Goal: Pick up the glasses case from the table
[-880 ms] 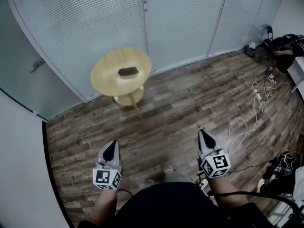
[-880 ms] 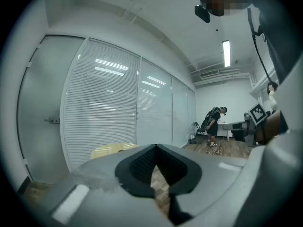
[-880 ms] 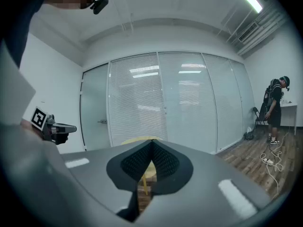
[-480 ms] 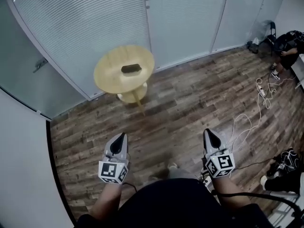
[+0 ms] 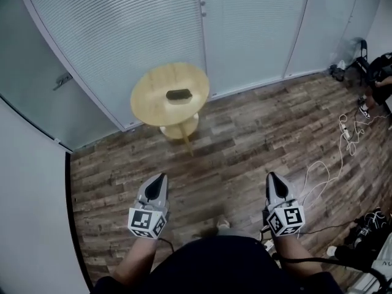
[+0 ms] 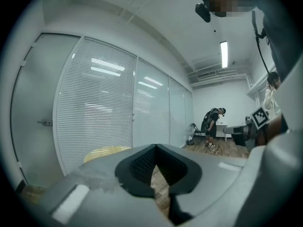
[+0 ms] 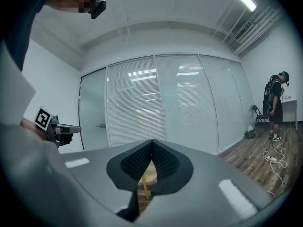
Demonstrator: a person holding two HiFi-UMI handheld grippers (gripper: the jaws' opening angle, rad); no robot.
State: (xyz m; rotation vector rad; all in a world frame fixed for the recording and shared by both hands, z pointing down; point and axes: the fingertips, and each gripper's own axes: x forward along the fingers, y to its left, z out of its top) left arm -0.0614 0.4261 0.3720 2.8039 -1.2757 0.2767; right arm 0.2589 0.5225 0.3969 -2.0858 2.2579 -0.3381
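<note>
A dark glasses case (image 5: 179, 94) lies on a small round light-wood table (image 5: 150, 103) that stands against the blinds at the far side of the room. My left gripper (image 5: 160, 177) and right gripper (image 5: 270, 176) are held level over the wood floor, side by side and well short of the table. Both have their jaws together at the tips with nothing between them. In the left gripper view the table (image 6: 106, 152) shows just left of the jaws; in the right gripper view a bit of the table (image 7: 150, 173) shows through the gap behind the tips.
White cables (image 5: 335, 158) and a power strip trail over the floor at right, with bags (image 5: 367, 222) near the right edge. Another person (image 7: 276, 107) stands far right by a desk. Glass walls with blinds (image 5: 128, 35) back the table; a grey wall runs along the left.
The table and case have drifted right and slightly down in the head view. Both grippers sit lower in the view, the left one further right.
</note>
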